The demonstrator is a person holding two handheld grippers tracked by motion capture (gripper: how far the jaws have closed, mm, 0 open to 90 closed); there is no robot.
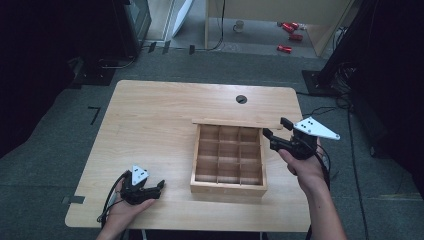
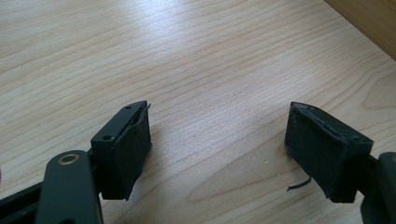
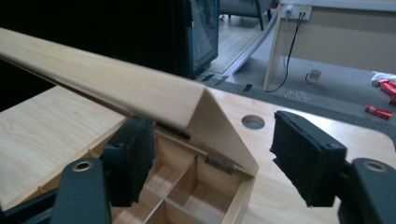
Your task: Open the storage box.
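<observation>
Here, the right gripper (image 3: 210, 154) has its jaws partly apart, with the corner of the raised lid (image 3: 140, 93) between them; whether the left-hand pad (image 3: 135, 154) touches the lid's underside cannot be told, and the other pad stands clear of it. Below the jaws lies the wooden box (image 1: 228, 186), its compartments open. Well away, the left gripper (image 2: 217, 149) rests on the table (image 2: 187, 60), jaws wide apart, holding nothing.
</observation>
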